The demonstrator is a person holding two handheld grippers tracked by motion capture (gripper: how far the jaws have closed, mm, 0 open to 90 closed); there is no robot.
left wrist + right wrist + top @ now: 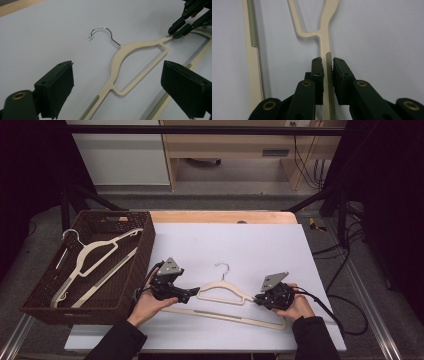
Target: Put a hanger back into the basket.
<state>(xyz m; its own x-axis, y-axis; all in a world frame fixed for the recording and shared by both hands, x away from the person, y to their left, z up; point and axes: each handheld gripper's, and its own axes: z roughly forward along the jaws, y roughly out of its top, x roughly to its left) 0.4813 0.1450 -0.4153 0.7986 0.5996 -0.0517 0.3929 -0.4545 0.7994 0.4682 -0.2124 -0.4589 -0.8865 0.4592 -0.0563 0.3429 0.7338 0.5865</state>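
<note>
A cream plastic hanger (222, 290) with a metal hook lies flat on the white board (250, 240). My left gripper (192, 293) hovers at the hanger's left shoulder. In the left gripper view its jaws (120, 82) stand wide open on either side of the hanger (117, 60), touching nothing. My right gripper (257, 298) is at the right shoulder. In the right gripper view its pads (327, 65) are shut on the ribbed arm of the hanger (324, 37). The left gripper view also catches the right gripper (180, 28) pinching that arm.
A dark wicker basket (145, 250) stands at the board's left edge, with another cream hanger (90, 260) lying inside it. The wooden table edge (220, 216) runs behind the board. Cables trail off to the right.
</note>
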